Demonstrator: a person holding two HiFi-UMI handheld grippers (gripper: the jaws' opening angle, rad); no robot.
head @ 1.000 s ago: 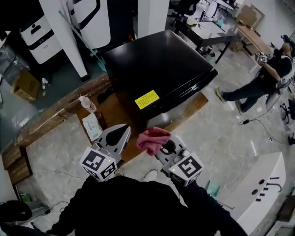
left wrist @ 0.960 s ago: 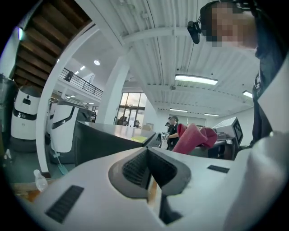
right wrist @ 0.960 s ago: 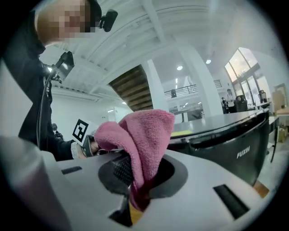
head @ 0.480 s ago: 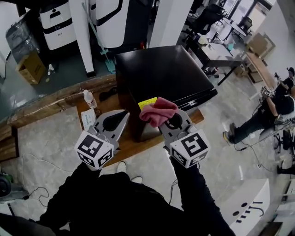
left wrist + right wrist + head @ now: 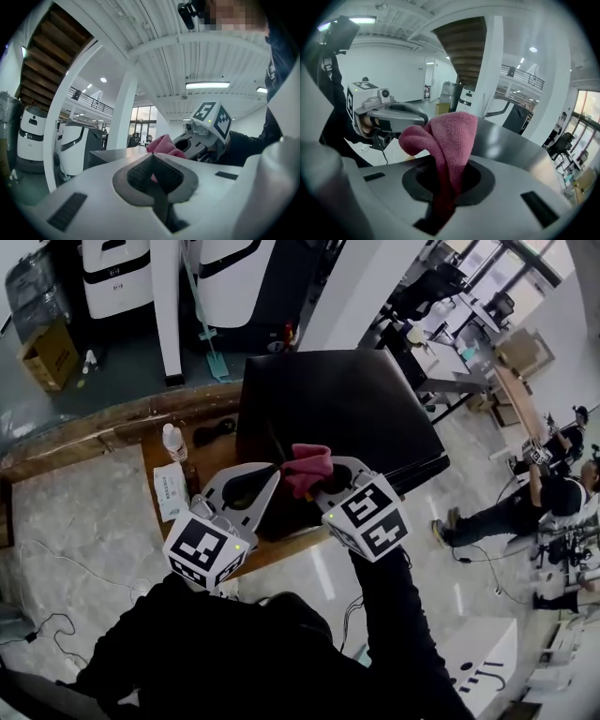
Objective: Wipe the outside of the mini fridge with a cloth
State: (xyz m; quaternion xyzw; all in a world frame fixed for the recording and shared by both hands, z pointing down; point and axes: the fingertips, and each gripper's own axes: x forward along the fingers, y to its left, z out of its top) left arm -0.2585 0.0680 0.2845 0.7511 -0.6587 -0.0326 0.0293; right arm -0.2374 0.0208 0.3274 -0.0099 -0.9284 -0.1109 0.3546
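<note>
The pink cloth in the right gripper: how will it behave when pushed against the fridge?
Probably floppy: the pink cloth bulges and folds over above the right gripper, whose jaws pinch it. Its nubby weave should likely drag rather than slip on the glossy black top of the mini fridge. It looks light.

The glossy black mini fridge [image 5: 337, 409] stands upright. The bunched pink cloth [image 5: 305, 468], clamped in the right gripper [image 5: 325, 476], is above its front edge.

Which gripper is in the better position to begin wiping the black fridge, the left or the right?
The right gripper: it is shut on the pink cloth and appears to be at the near edge of the fridge. The left gripper is beside it, but its fingers are together with nothing between them.
</note>
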